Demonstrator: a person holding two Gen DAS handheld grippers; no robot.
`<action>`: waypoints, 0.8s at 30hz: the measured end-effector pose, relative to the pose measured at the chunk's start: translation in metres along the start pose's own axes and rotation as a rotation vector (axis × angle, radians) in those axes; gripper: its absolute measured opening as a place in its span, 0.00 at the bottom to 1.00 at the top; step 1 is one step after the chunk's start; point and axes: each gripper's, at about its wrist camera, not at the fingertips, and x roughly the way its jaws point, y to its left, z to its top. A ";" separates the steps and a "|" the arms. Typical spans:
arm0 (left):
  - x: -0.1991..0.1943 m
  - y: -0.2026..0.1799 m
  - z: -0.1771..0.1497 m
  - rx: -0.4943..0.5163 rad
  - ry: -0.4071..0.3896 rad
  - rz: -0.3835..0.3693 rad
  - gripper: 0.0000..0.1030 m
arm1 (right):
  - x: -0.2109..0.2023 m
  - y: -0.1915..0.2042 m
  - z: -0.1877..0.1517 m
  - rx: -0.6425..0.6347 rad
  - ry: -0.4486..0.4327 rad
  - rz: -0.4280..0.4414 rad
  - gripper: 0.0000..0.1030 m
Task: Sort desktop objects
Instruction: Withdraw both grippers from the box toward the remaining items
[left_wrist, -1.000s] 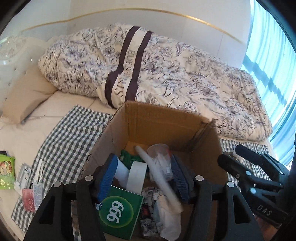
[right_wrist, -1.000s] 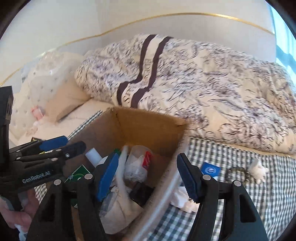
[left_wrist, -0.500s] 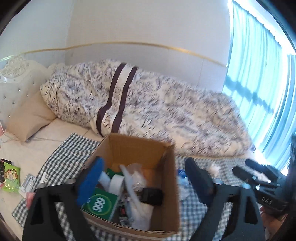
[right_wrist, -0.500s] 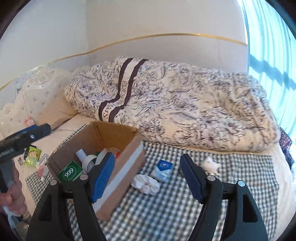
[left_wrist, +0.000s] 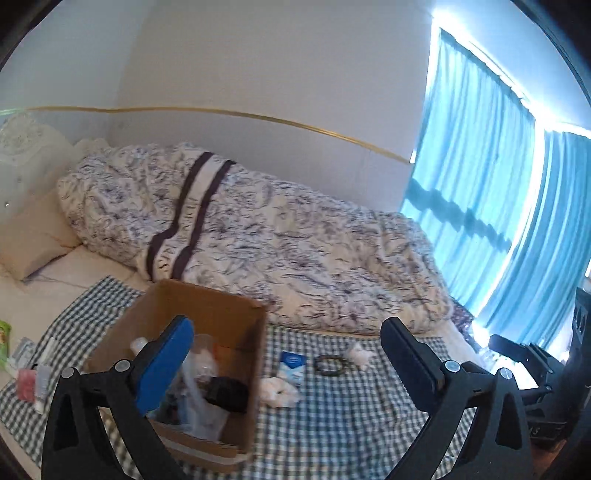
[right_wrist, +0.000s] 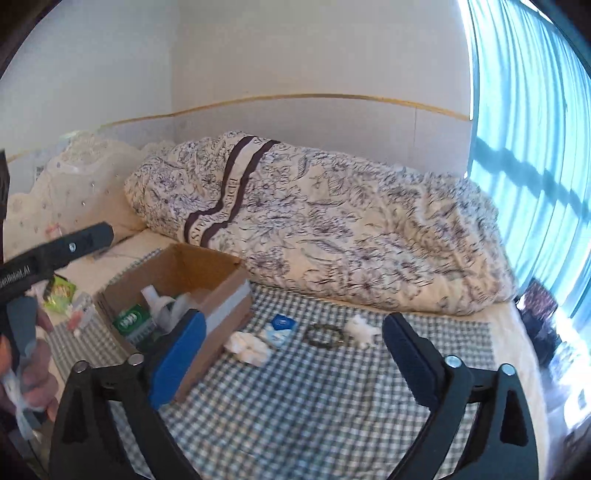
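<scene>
**Both grippers wide and empty above the checked cloth**

Overhead, we hold the left gripper (left_wrist: 288, 354) and the right gripper (right_wrist: 291, 354) high over the bed, each with its jaws spread wide and nothing between the blue pads.

Cardboard box (left_wrist: 207, 306) sits on the checked cloth (right_wrist: 314, 406), open at the top. Inside we make out a green carton (right_wrist: 129, 321), a white tape roll (right_wrist: 164, 308), crumpled clear plastic (left_wrist: 199, 354) and a black item (left_wrist: 227, 395); the rest of the contents are too jumbled to tell.

Loose on the cloth, to the right of the box, in a rough row:
- white scrunchie (right_wrist: 247, 345), just beside the box
- blue-and-white packet (right_wrist: 281, 326)
- dark ring-shaped band (right_wrist: 325, 336)
- small white fluffy piece (right_wrist: 360, 328)

Beyond the far side of the box, at the cloth's edge, we note a green snack bag (right_wrist: 61, 293) and a few small packets (left_wrist: 31, 376), too small to name.

A rumpled floral duvet (left_wrist: 258, 236) fills the bed behind; blue curtains (left_wrist: 498, 206) hang at the right. A hand (right_wrist: 35, 373) grips the left tool's handle at the edge of the right wrist view.
</scene>
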 end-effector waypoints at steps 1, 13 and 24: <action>0.000 -0.007 -0.001 0.012 -0.006 -0.002 1.00 | -0.002 -0.005 -0.002 0.004 -0.004 -0.011 0.97; 0.050 -0.049 -0.024 0.068 0.152 0.059 1.00 | 0.009 -0.057 -0.024 0.037 0.014 -0.044 1.00; 0.108 -0.069 -0.070 0.116 0.244 0.064 1.00 | 0.043 -0.072 -0.056 -0.161 0.002 -0.113 1.00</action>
